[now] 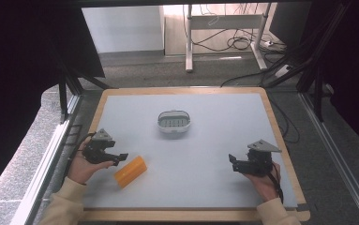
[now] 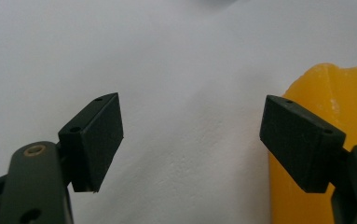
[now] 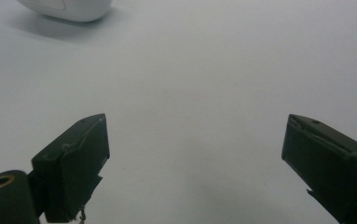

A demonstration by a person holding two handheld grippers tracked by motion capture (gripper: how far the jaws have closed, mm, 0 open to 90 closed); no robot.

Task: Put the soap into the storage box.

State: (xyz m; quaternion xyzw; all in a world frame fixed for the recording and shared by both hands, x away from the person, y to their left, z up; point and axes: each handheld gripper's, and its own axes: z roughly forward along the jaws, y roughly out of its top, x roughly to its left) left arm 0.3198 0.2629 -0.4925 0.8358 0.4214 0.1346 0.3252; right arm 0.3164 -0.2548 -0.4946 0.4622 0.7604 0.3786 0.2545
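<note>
At the lower left of the high view, the yellow block [image 1: 130, 171] lay just right of the left gripper [image 1: 119, 157] (jaws wide apart, holding nothing).

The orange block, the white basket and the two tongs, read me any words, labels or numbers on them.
No readable text anywhere.
Orange block: plain, no print.
White basket: no label visible.
Left tongs and right tongs: black, no markings legible.
</note>
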